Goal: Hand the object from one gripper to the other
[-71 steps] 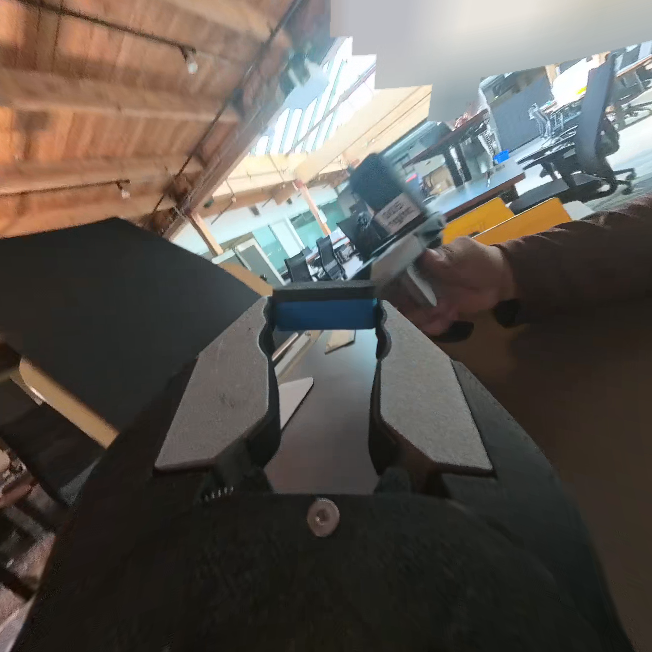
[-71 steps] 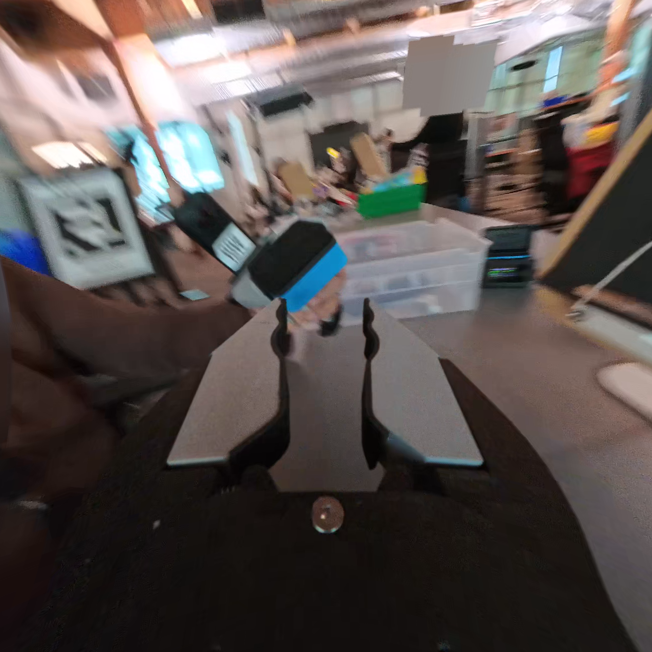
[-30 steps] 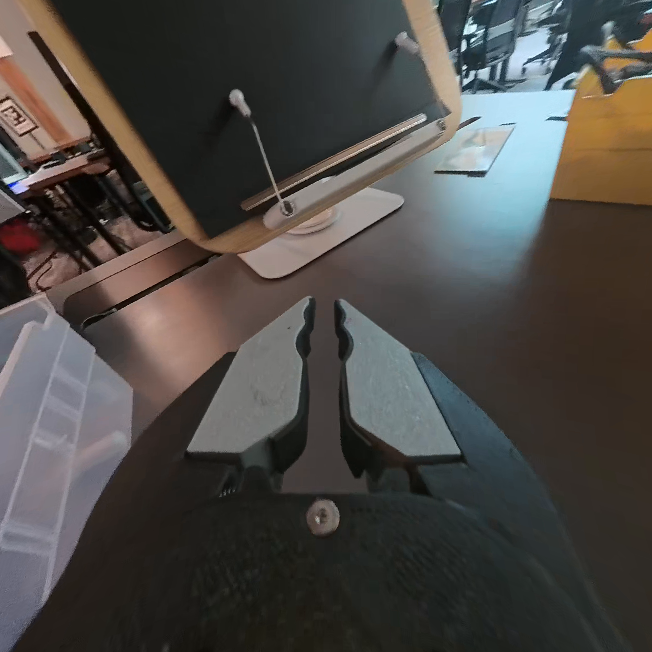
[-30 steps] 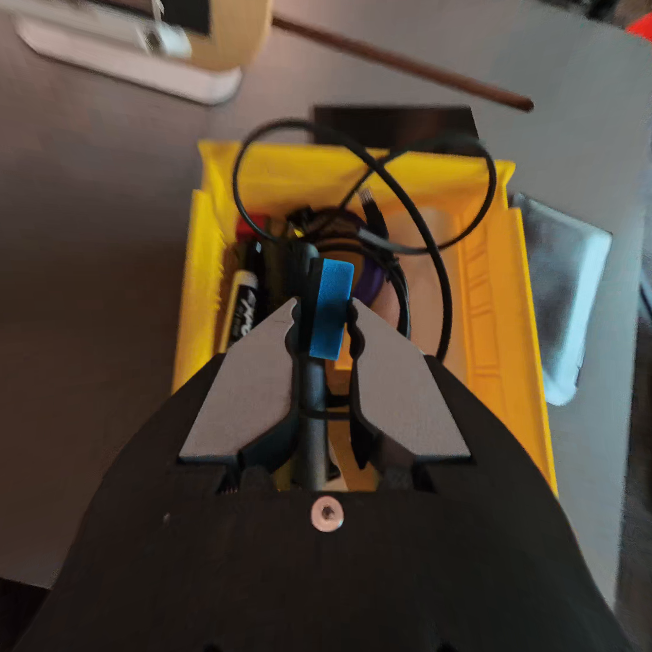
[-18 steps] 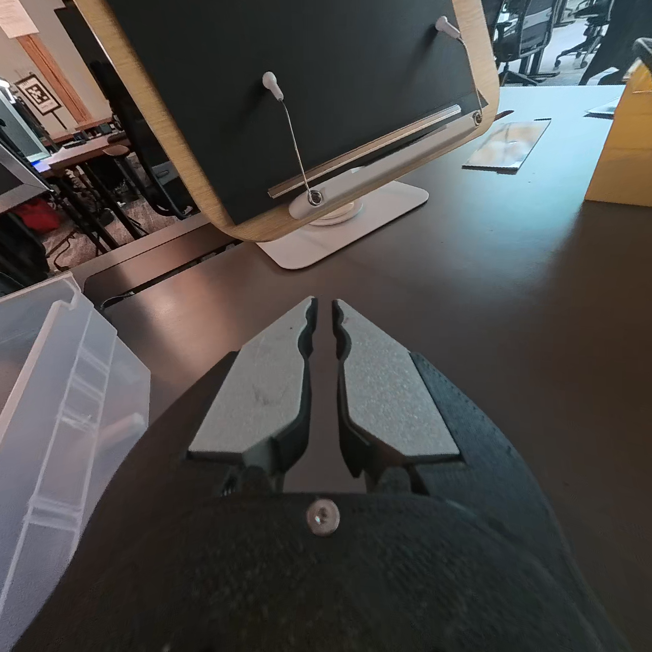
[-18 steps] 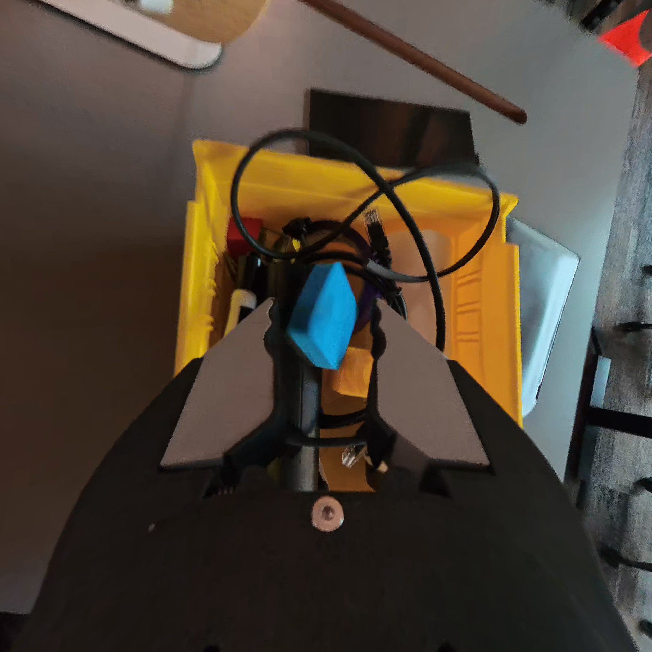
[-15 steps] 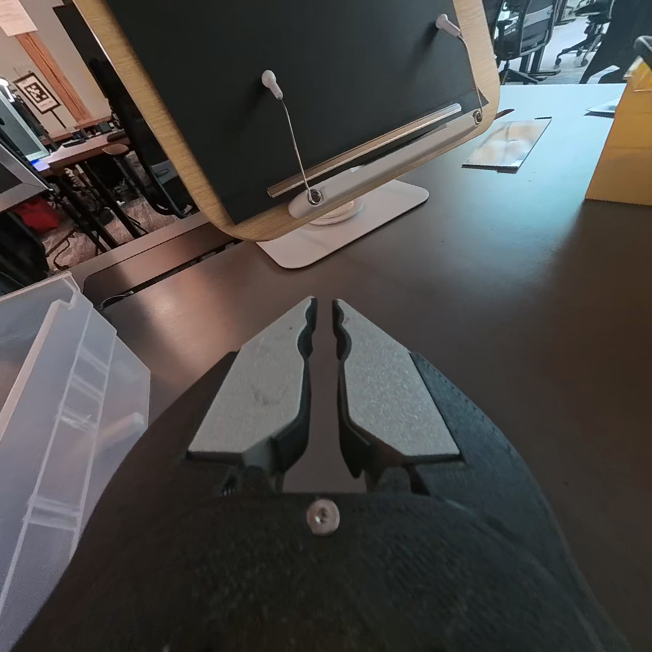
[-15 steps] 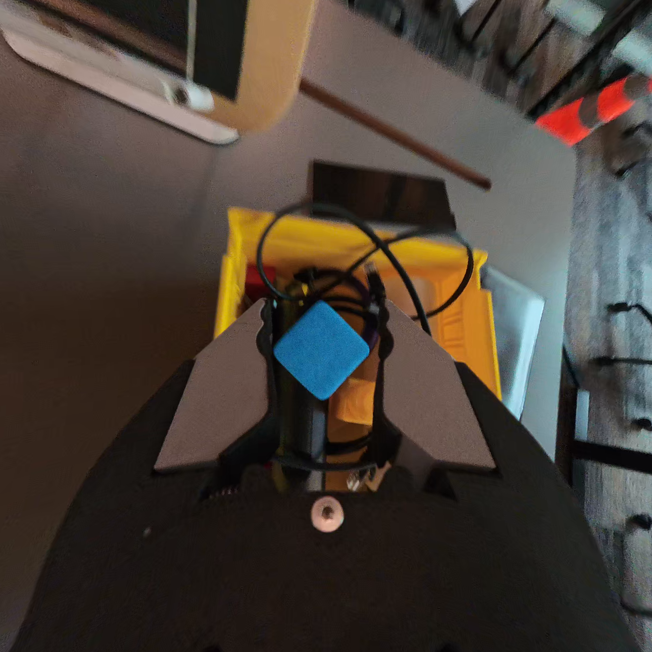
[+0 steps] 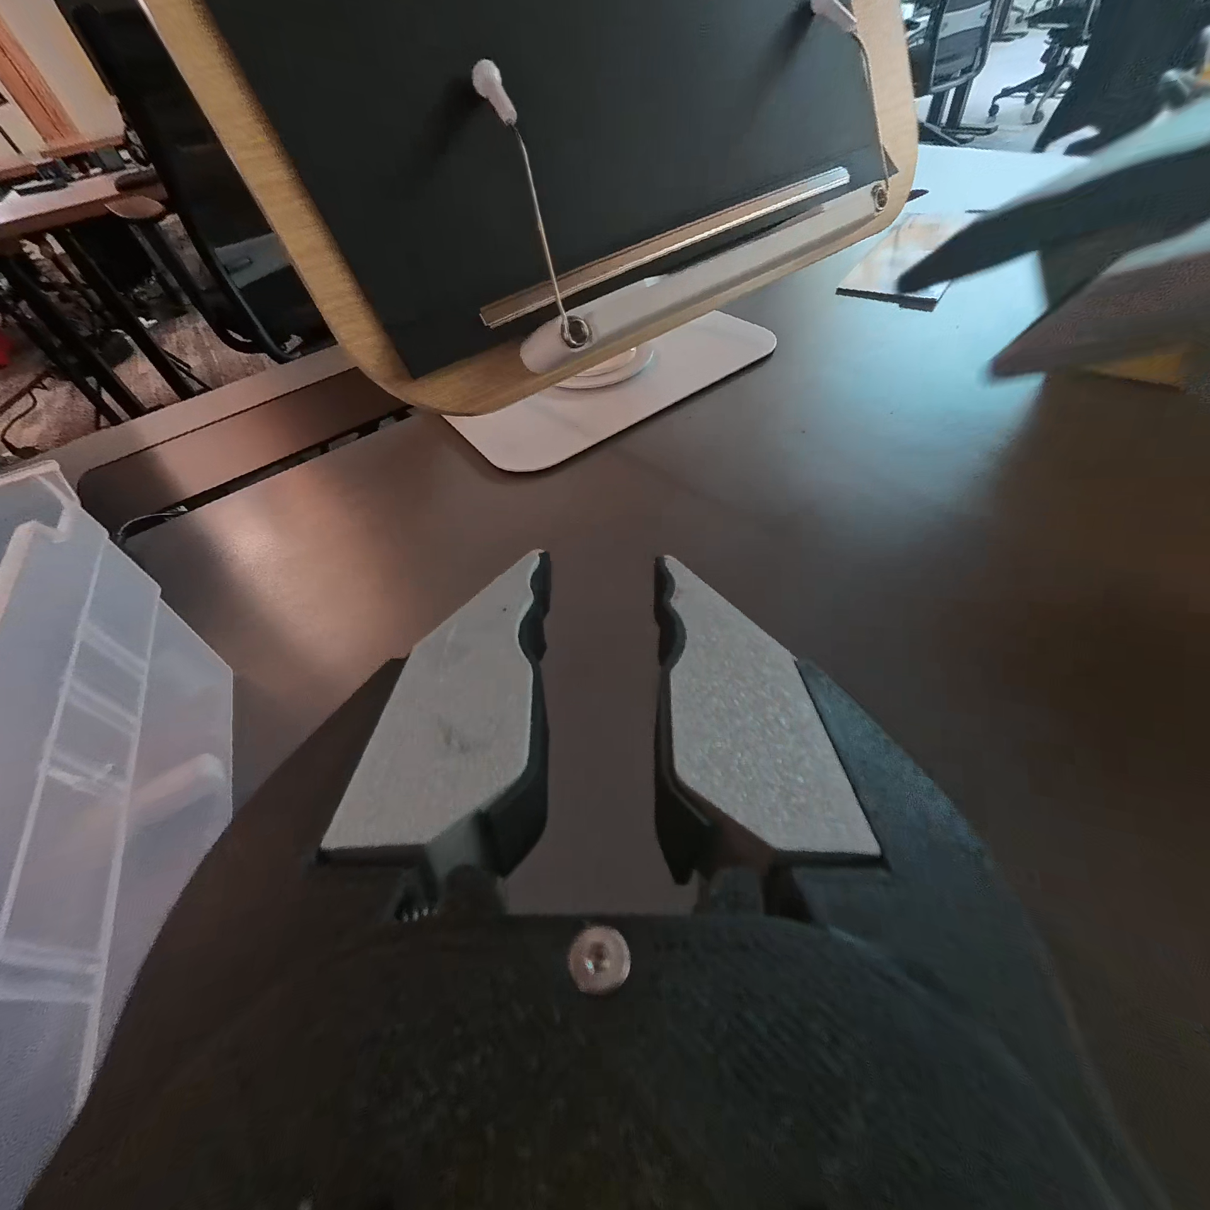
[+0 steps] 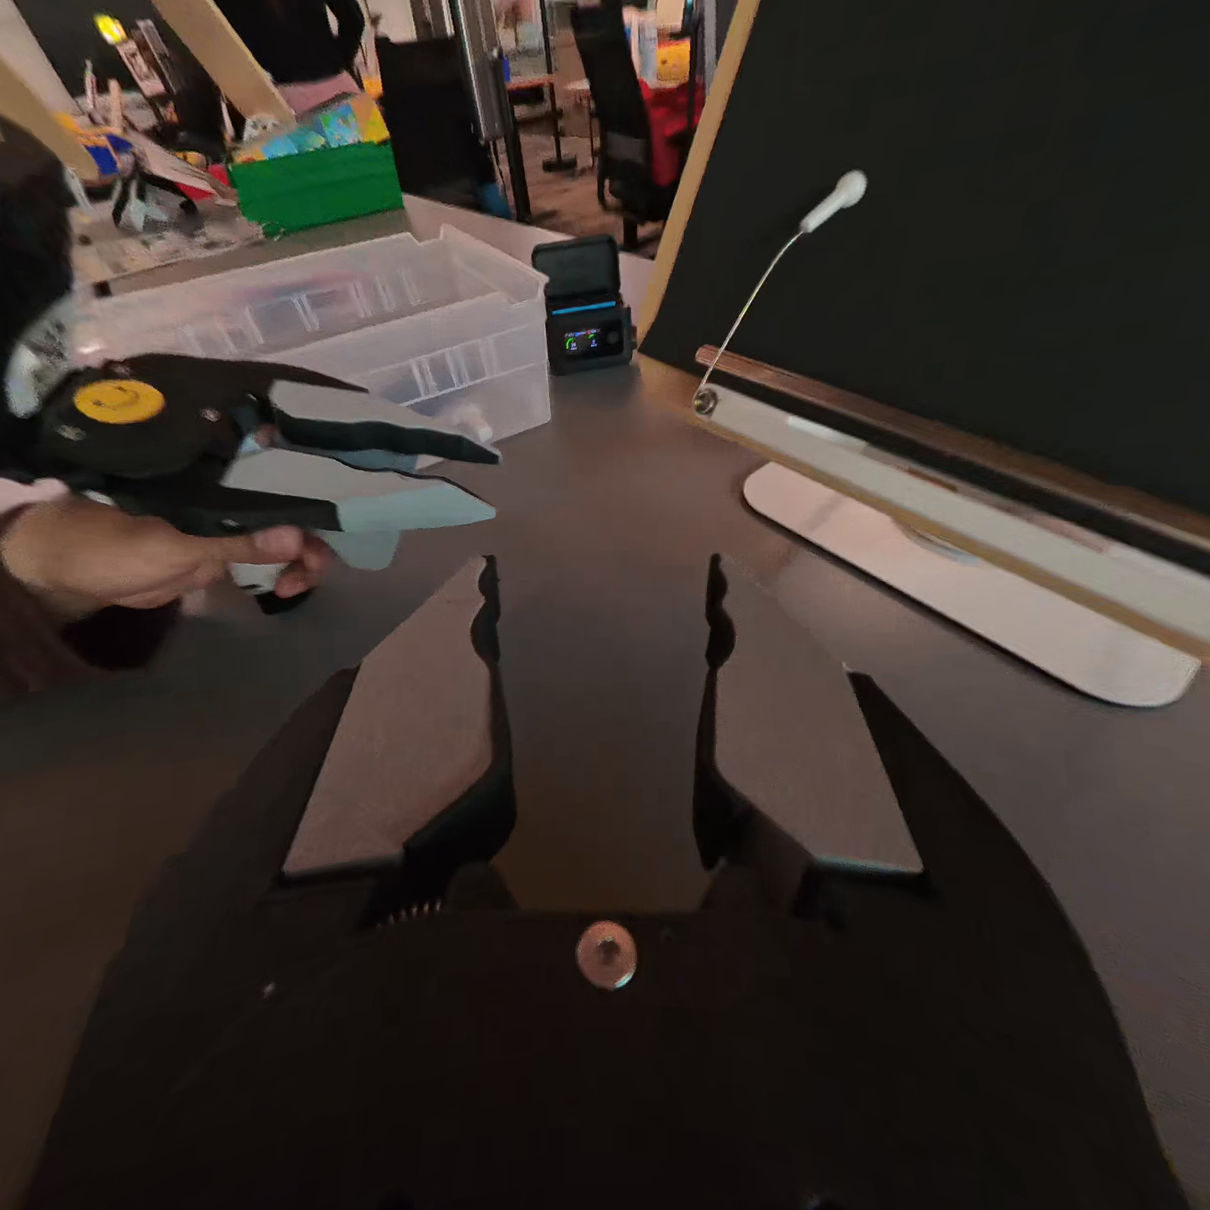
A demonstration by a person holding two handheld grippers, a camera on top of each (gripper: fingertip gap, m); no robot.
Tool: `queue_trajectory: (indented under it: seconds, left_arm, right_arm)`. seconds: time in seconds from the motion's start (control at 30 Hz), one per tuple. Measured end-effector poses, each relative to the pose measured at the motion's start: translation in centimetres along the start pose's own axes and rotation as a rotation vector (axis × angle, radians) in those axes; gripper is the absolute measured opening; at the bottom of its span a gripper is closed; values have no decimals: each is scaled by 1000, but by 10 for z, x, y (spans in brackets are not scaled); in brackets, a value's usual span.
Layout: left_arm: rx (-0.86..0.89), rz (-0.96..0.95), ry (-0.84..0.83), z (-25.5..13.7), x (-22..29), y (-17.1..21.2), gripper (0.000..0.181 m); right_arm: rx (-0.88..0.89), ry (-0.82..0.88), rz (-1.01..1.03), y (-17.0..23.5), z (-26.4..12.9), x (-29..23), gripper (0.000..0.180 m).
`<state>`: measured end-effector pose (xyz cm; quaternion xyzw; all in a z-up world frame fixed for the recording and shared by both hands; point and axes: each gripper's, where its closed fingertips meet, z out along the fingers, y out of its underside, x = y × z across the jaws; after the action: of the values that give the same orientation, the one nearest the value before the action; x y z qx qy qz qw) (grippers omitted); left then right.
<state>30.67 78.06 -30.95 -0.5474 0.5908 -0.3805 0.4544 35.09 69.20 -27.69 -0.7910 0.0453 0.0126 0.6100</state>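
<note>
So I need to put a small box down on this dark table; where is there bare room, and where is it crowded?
The widest bare patch of the dark table lies between the clear plastic bin and the stand's white base, ahead of the open right gripper. It is crowded by the bin, the small black device and the left gripper.

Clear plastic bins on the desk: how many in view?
1. The clear plastic bin sits at the desk's far left beside the small black device; the left wrist view shows its corner. Others may be hidden.

place: open office | evidence: rolling office chairs (image 9: 956, 59), rows of desks (image 9: 72, 196), dark worktable (image 9: 786, 524)
</note>
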Motion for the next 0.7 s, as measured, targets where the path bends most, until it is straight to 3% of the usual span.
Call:
queue_trajectory:
  seconds: [0.07, 0.2, 0.37, 0.6, 0.7]
  left_arm:
    - [1, -17, 28, 0, 2, 0, 34]
    - [7, -7, 108, -1, 12, -1, 44]
    - [-8, 61, 161, -3, 28, 2, 58]
    - [-48, 54, 126, -15, 27, 10, 54]
    - [-20, -34, 209, -50, 33, -6, 50]
  right_arm:
    - [6, -2, 1, 11, 11, 1, 50]
    - [8, 51, -93, 15, 5, 11, 52]
    - [-55, -6, 7, 32, 10, 10, 56]
    - [-38, 0, 11, 30, 10, 12, 56]
    - [-48, -6, -8, 31, 10, 9, 57]
